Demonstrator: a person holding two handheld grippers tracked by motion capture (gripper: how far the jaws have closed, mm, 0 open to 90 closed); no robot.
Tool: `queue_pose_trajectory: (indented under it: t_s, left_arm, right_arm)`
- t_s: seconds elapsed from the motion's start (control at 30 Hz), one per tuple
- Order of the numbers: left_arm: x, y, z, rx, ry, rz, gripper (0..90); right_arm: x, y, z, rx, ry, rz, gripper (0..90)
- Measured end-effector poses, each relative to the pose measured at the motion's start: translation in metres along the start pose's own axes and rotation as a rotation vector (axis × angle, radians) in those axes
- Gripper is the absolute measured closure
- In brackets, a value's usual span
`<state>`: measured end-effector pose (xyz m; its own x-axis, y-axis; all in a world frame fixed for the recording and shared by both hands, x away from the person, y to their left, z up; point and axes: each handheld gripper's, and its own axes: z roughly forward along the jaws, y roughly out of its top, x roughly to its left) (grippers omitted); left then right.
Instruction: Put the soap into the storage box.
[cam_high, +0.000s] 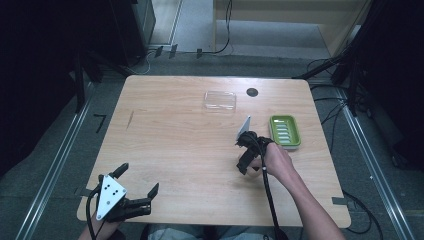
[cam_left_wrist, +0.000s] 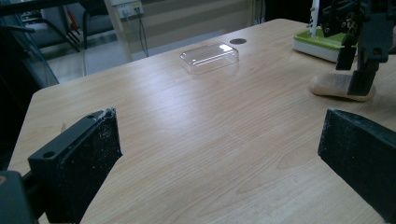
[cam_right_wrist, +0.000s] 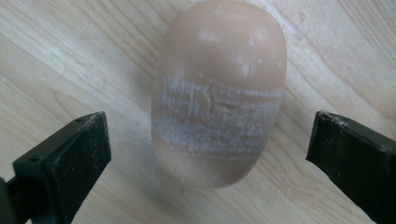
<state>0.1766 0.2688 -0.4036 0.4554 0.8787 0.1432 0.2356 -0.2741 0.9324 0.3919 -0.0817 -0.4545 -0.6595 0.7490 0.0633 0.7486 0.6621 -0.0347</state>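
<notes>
Soap bar (cam_right_wrist: 218, 93): tan-peach, glossy, with a band of whitish scuffing across the middle and pale flecks near the top. Right tongs (cam_right_wrist: 210, 149): matte black jaws, dusted with pale specks. Left tongs (cam_left_wrist: 219, 158): same black, white scuffs on the jaw edge; light grey triangular plate on top with dark dots. Bench (cam_high: 175, 150): light wood, fine grain lines, one short dark streak near its left side, round dark grey disc (cam_high: 252, 92) at the far edge. Soap dish (cam_high: 285, 131): lime green with a pale ribbed insert; white underside in the left gripper view. Lid (cam_high: 220, 100): clear, colourless. Floor: grey.
</notes>
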Motion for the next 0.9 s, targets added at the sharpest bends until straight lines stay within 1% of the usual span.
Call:
queue_pose_trajectory:
  t_s: [0.1, 0.13, 0.17, 0.33, 0.47, 0.57, 0.7, 0.77, 0.9]
  left_arm:
    - [0.0000, -0.0001, -0.0001, 0.000, 0.000, -0.001, 0.0]
    - [0.0000, -0.0001, -0.0002, 0.000, 0.000, -0.001, 0.0]
    - [0.0001, -0.0001, -0.0002, 0.000, 0.001, -0.002, 0.0]
    - [0.0000, -0.0001, 0.0000, 0.000, 0.001, -0.002, 0.0]
    - [0.0001, -0.0001, -0.0001, 0.000, 0.000, -0.002, 0.0]
    - [0.0001, -0.0001, -0.0001, 0.000, 0.000, -0.001, 0.0]
    - [0.0003, -0.0001, -0.0002, -0.002, -0.002, -0.001, 0.0]
    - [0.0004, -0.0001, -0.0002, -0.001, -0.002, -0.001, 0.0]
    - [0.0001, -0.0001, -0.0001, 0.000, -0.001, -0.001, 0.0]
  right_arm:
    - [0.0006, 0.0026, 0.0016, 0.001, -0.003, 0.006, 0.0]
    - [0.0003, 0.0033, 0.0026, -0.002, -0.004, 0.001, 0.0]
    - [0.0008, 0.0042, 0.0030, 0.000, -0.004, 0.008, 0.0]
    - [0.0012, 0.0082, 0.0070, 0.002, -0.005, 0.002, 0.0]
    - [0.0020, 0.0096, 0.0087, 0.000, -0.011, 0.011, 5.6]
    - [0.0025, 0.0095, 0.0086, -0.009, -0.011, 0.011, 13.6]
    - [0.0029, 0.0094, 0.0098, -0.008, -0.017, 0.011, 18.4]
    - [0.0031, 0.0092, 0.0099, -0.006, -0.016, 0.015, 19.3]
    - [0.0021, 0.0085, 0.0100, -0.004, -0.016, 0.011, 24.7]
